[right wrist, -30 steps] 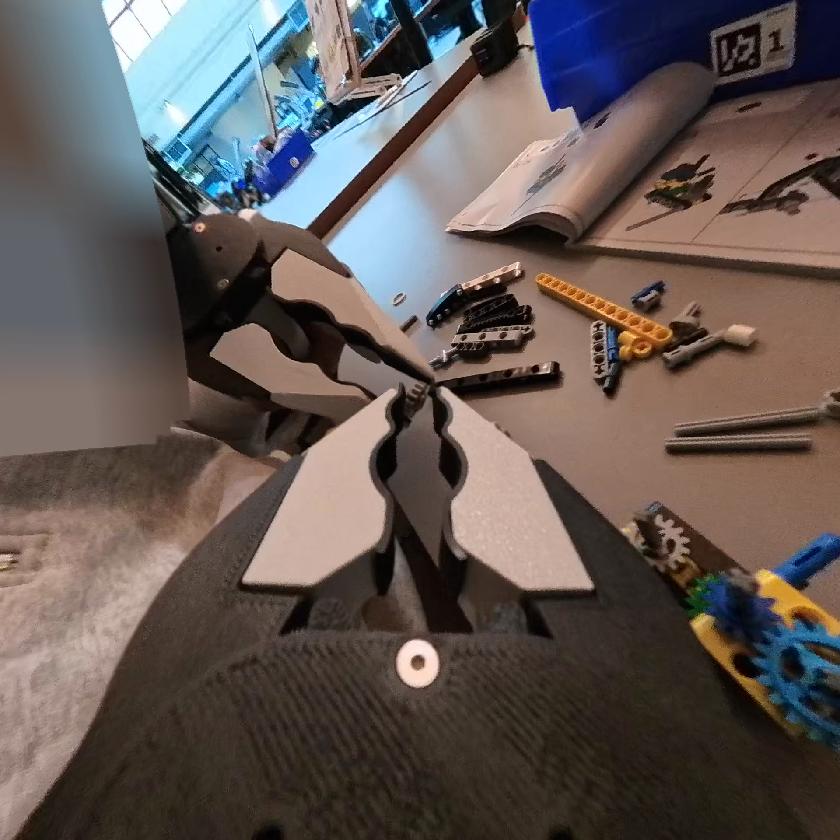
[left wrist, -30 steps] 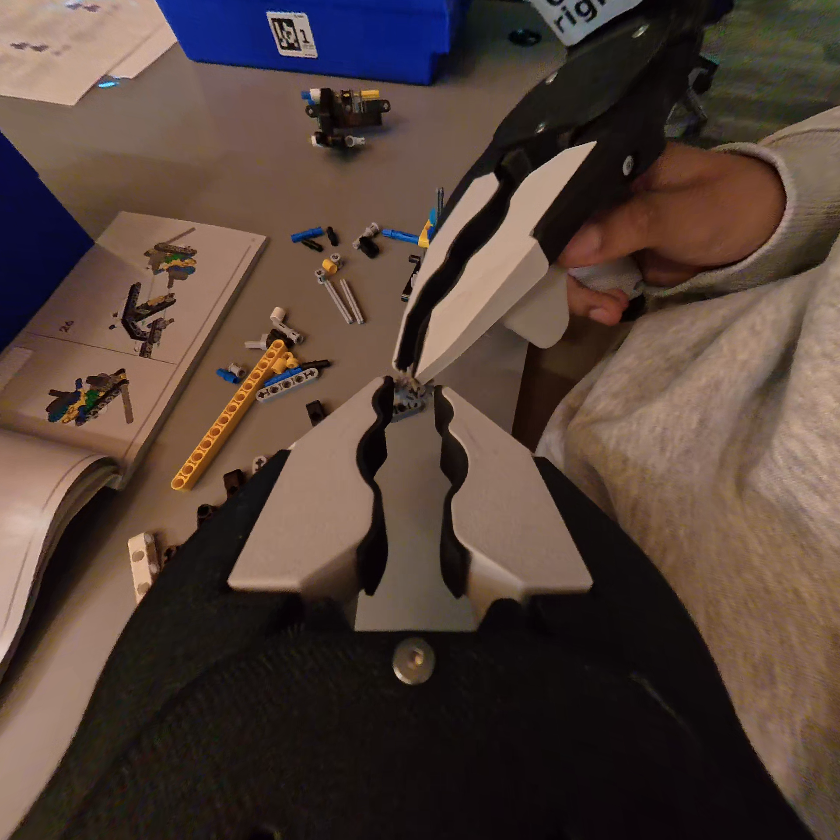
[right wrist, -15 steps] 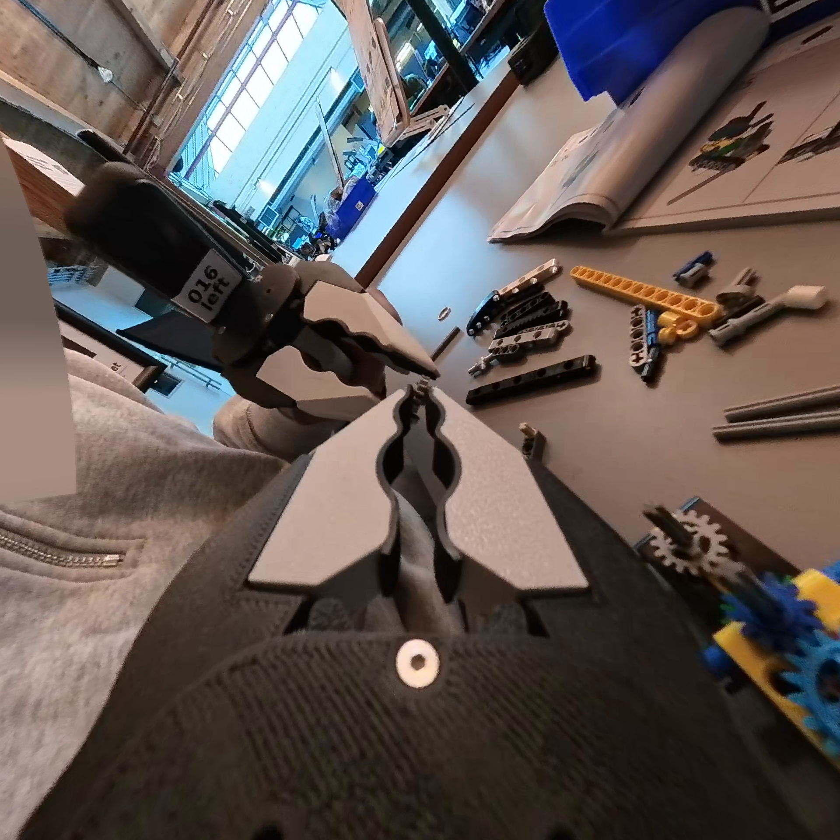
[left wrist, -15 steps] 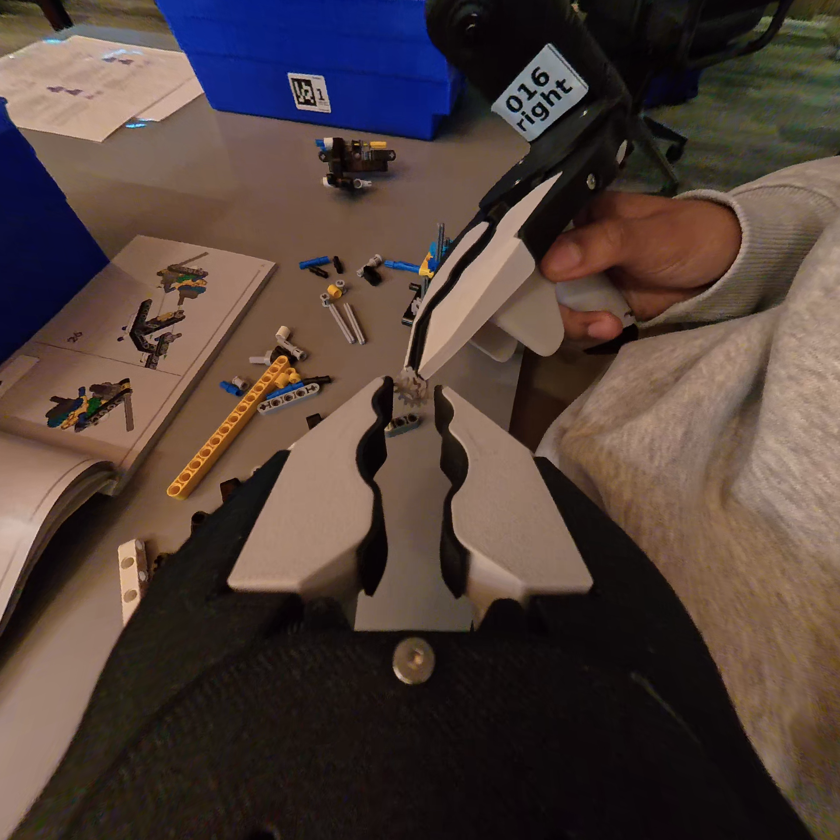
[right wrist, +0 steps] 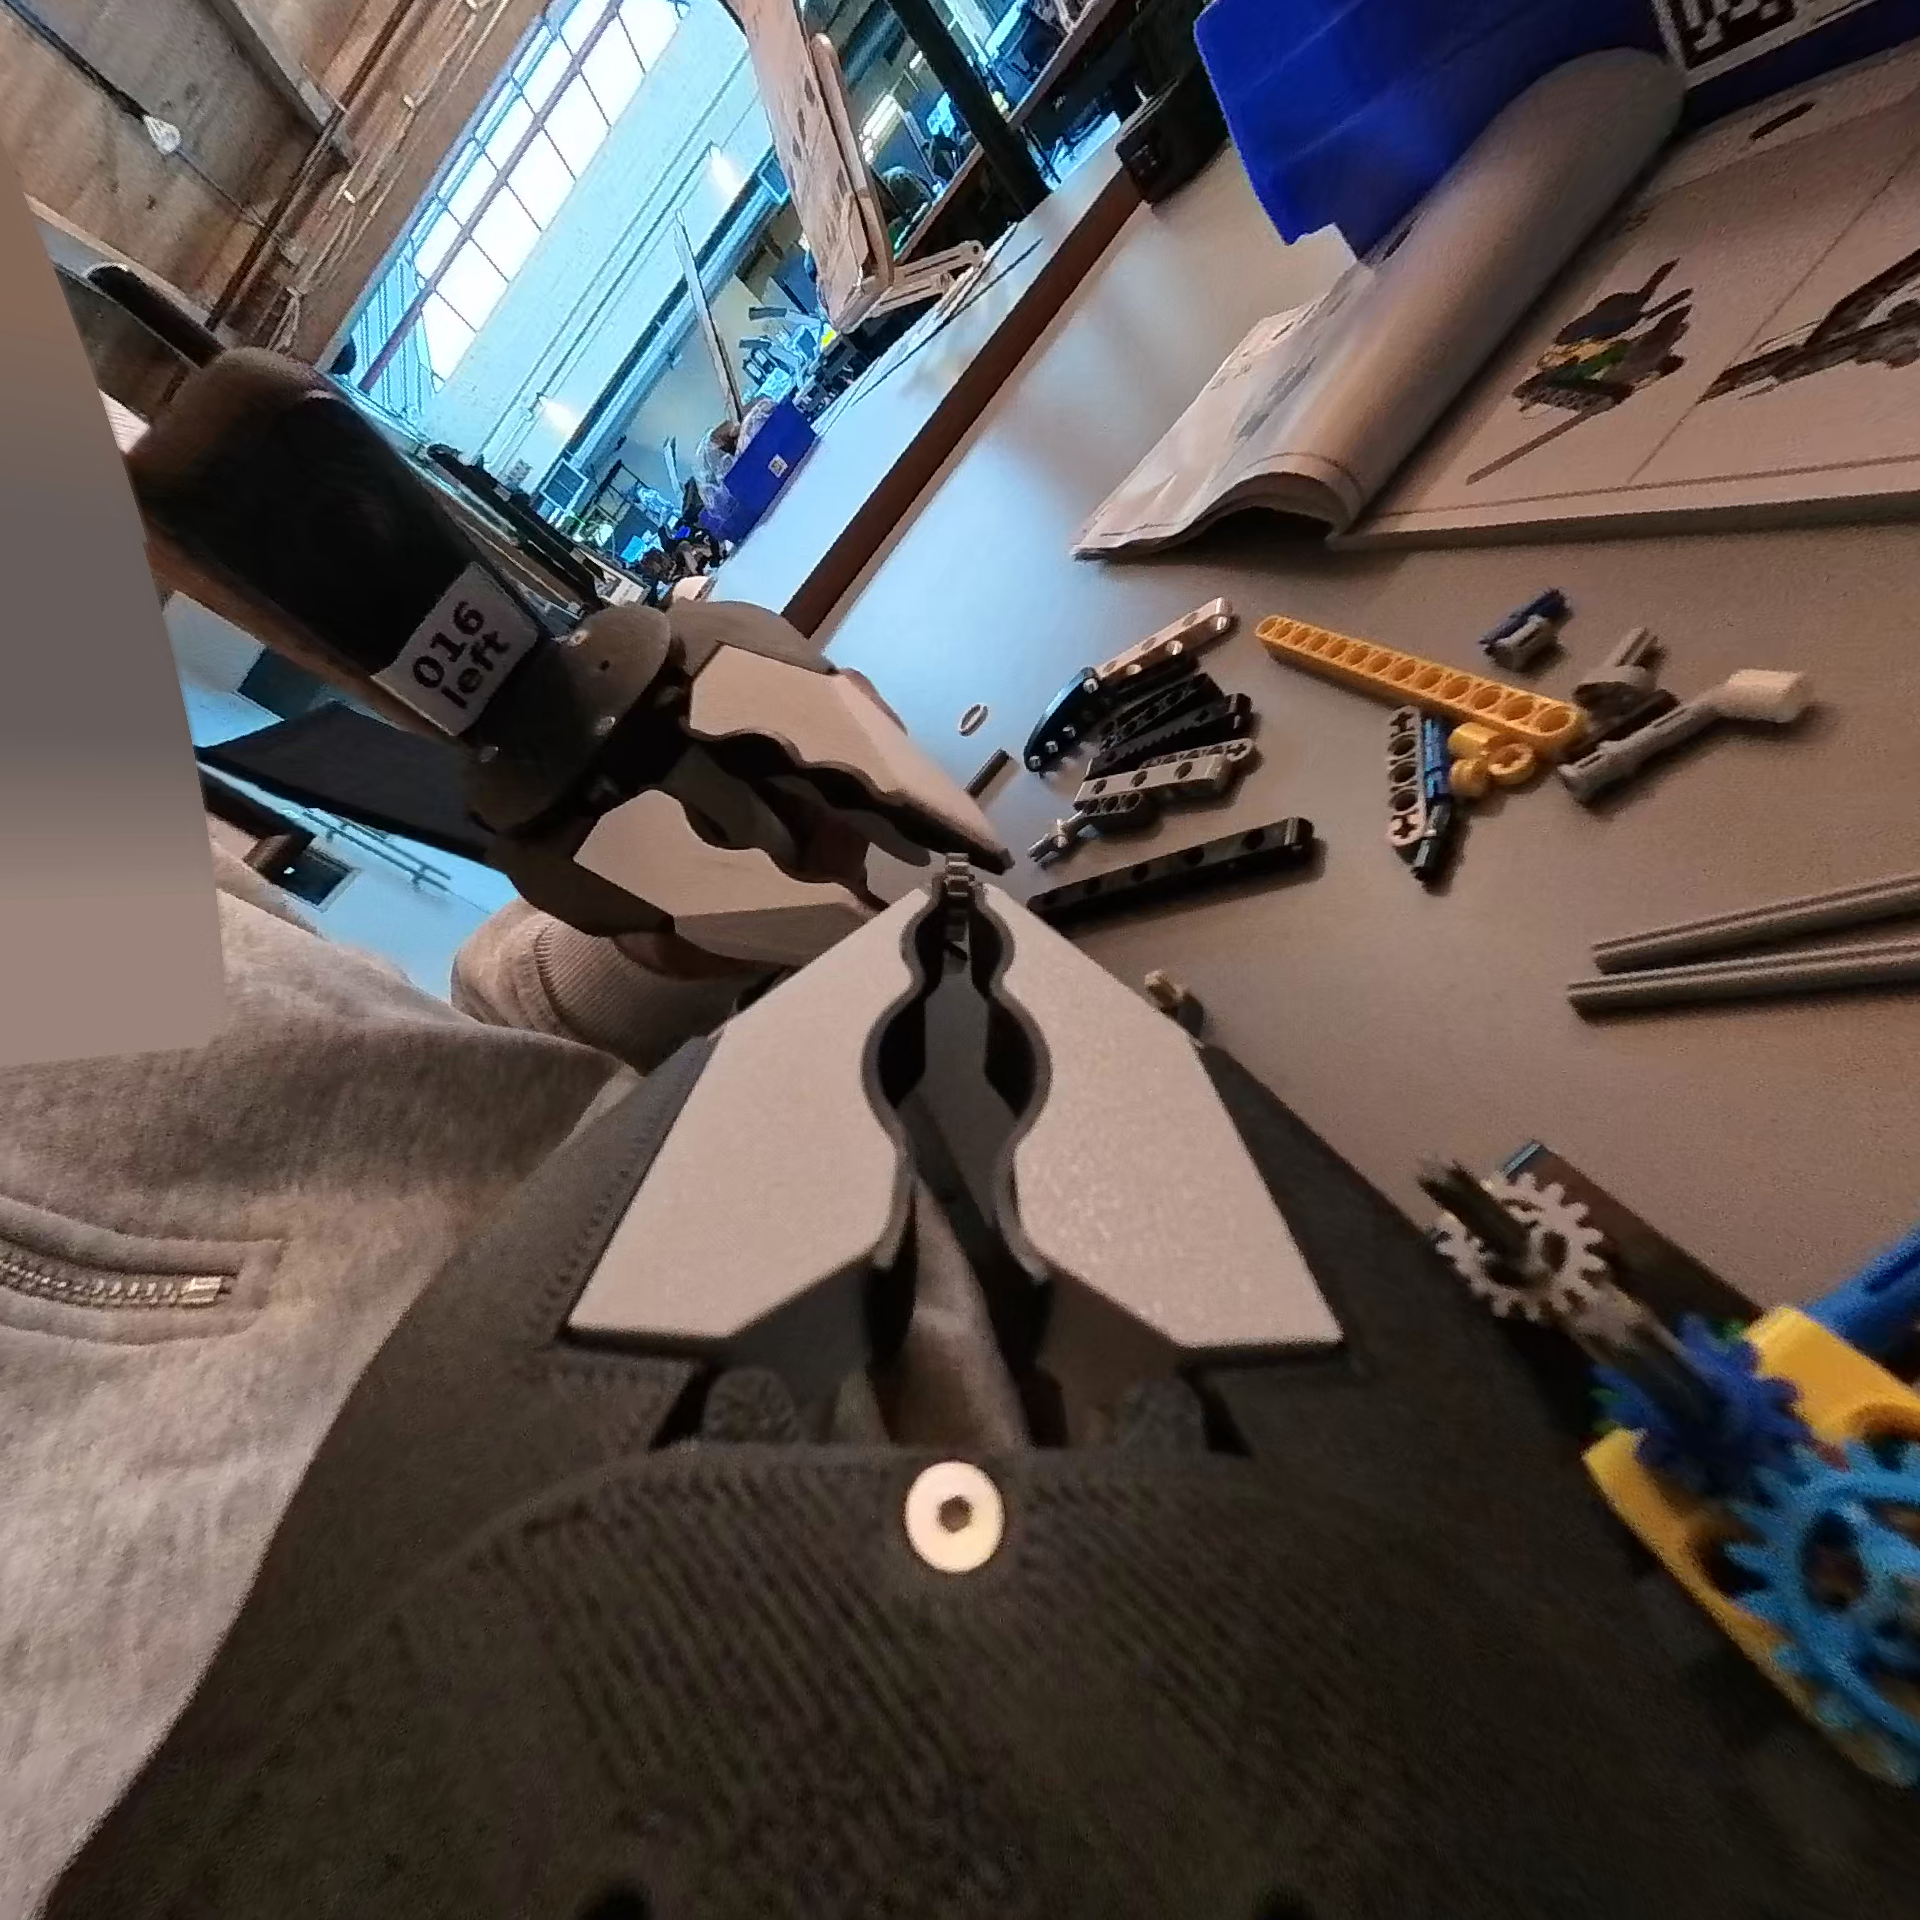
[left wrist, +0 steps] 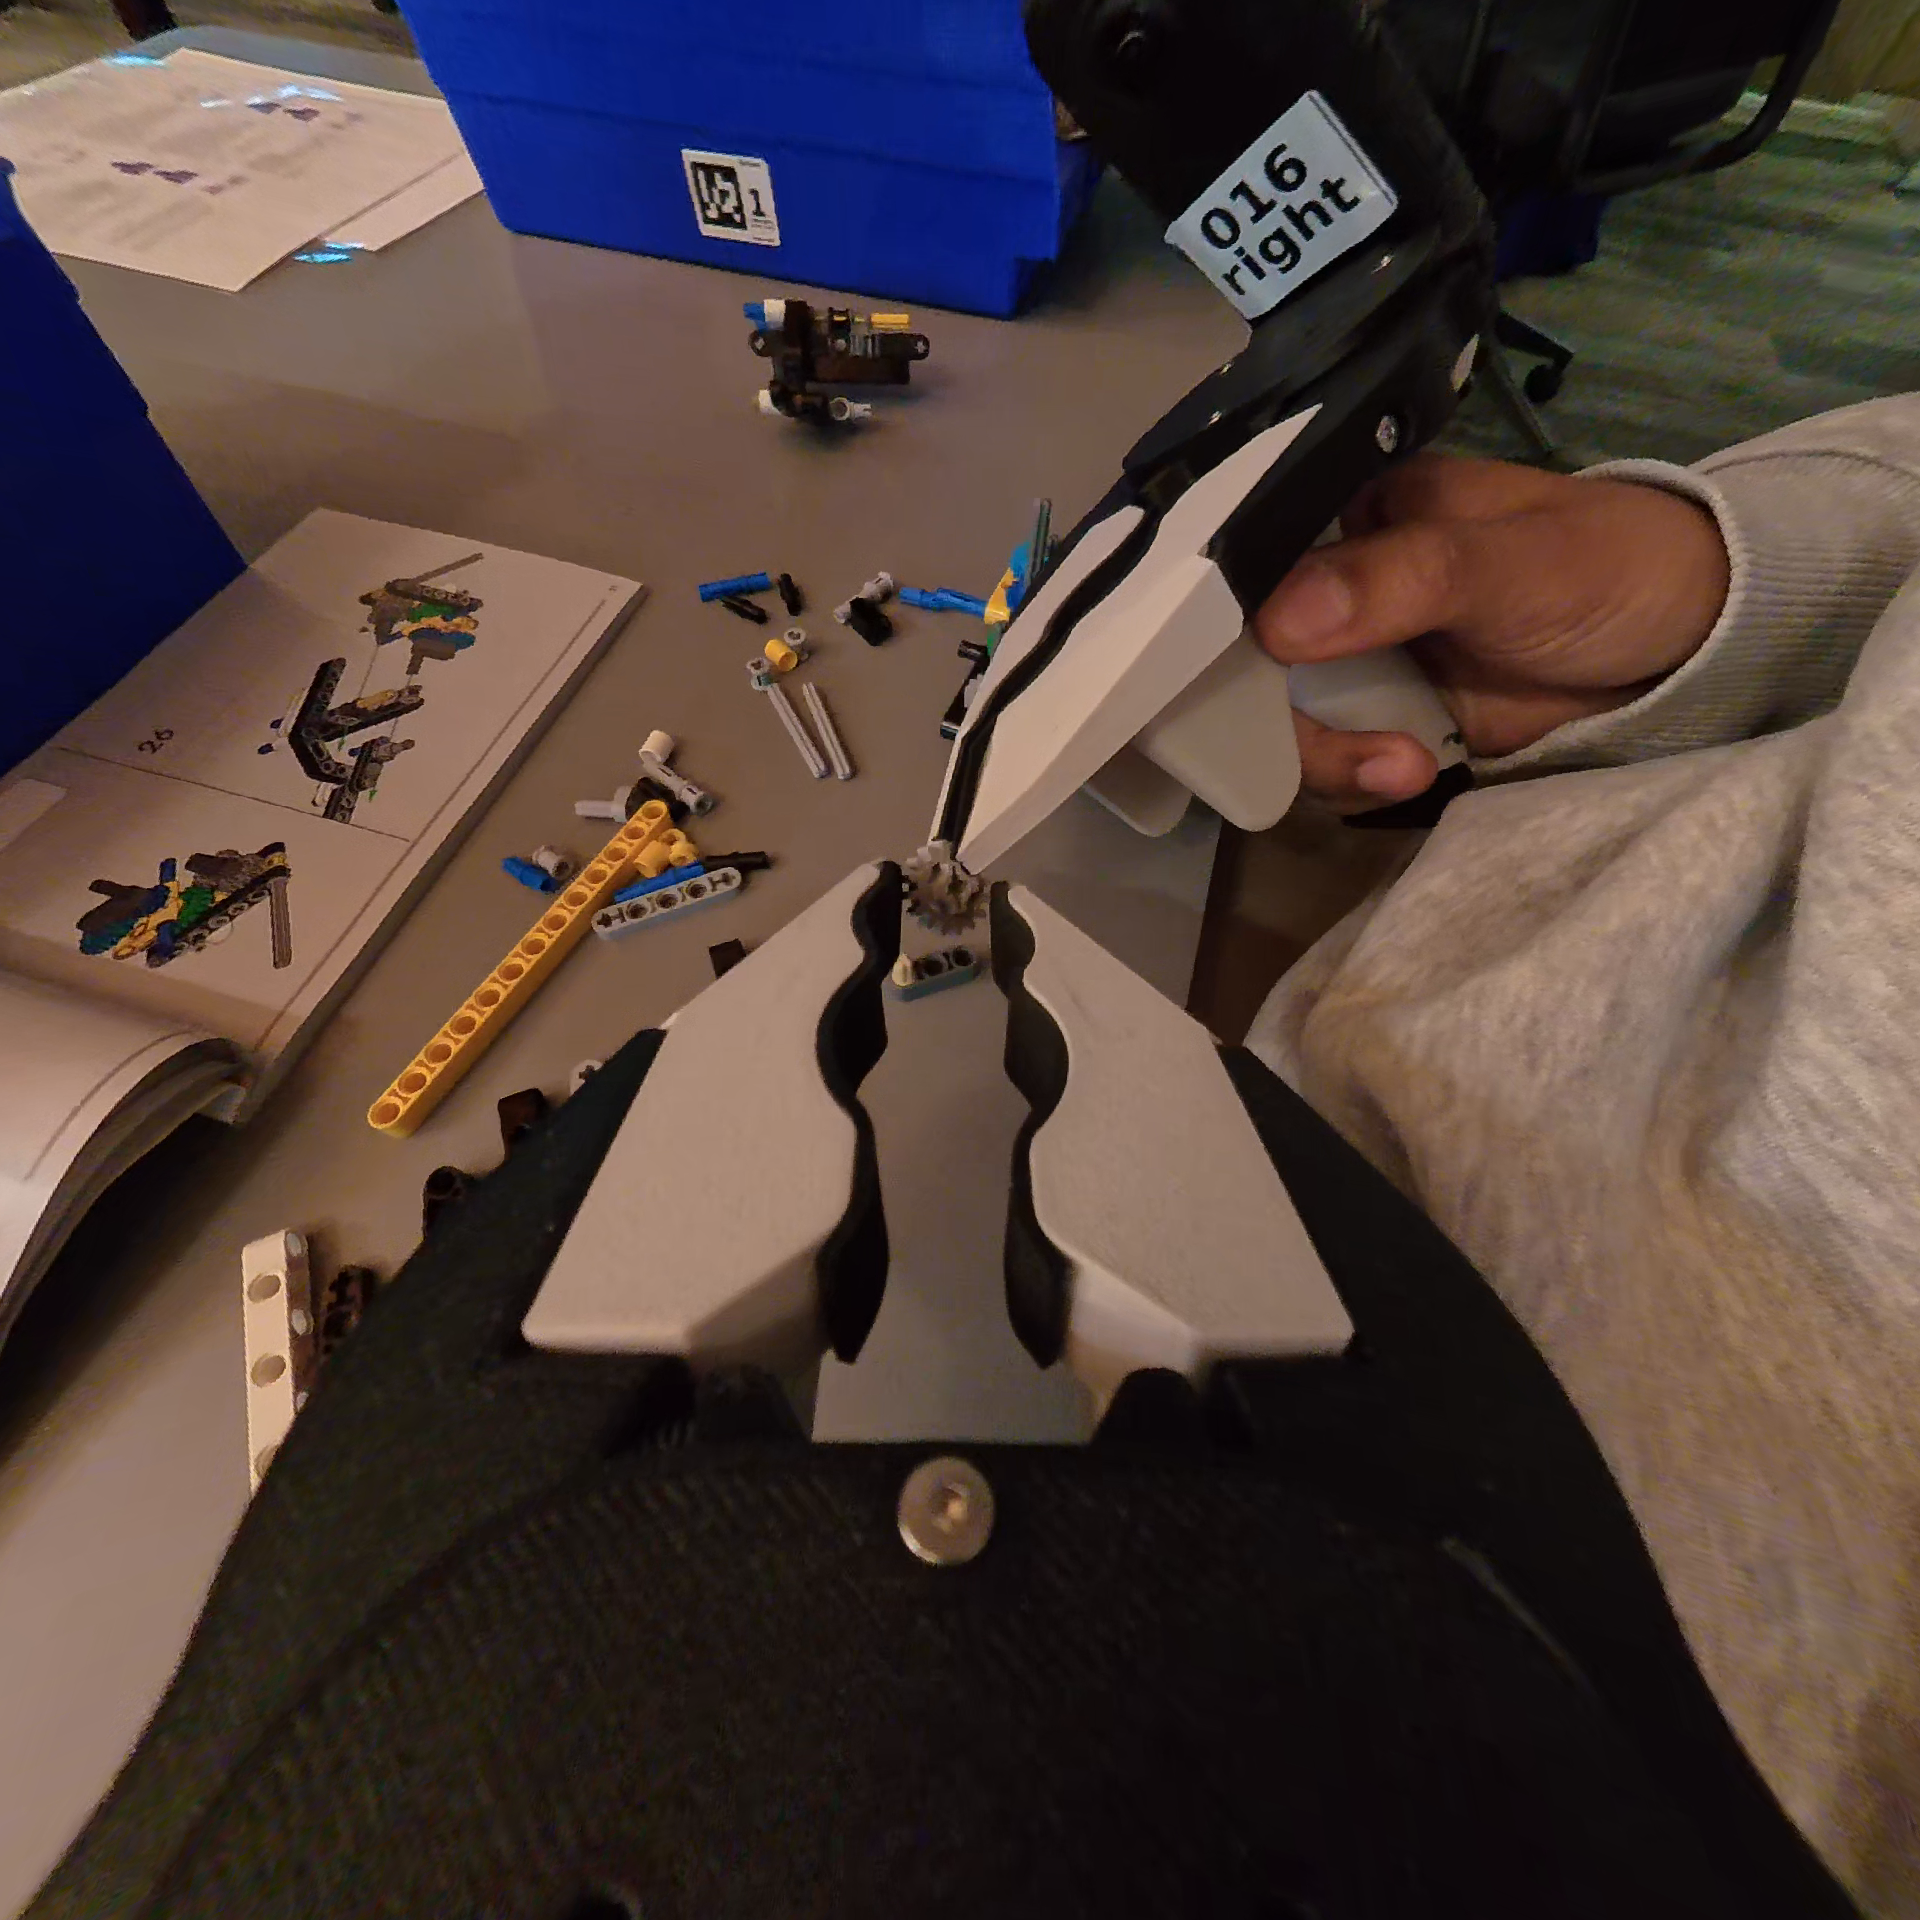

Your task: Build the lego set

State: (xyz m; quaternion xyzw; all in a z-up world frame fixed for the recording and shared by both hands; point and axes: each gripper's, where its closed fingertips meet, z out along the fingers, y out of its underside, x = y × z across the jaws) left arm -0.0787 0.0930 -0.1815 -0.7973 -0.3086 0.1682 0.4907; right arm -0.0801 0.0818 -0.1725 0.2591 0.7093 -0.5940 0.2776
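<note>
Since a second earlier, the small grey piece had left the left gripper [left wrist: 943, 891], whose fingers stood apart and empty; that piece [left wrist: 935, 968] lay on the table [left wrist: 499, 416] below. The right gripper [left wrist: 948, 842] was pinched on a small grey gear [left wrist: 943, 894], held between the left fingertips. A yellow beam [left wrist: 520, 966] lay near the instruction booklet [left wrist: 343, 727].

Dim, warm indoor light; wide-angle edges blur.
</note>
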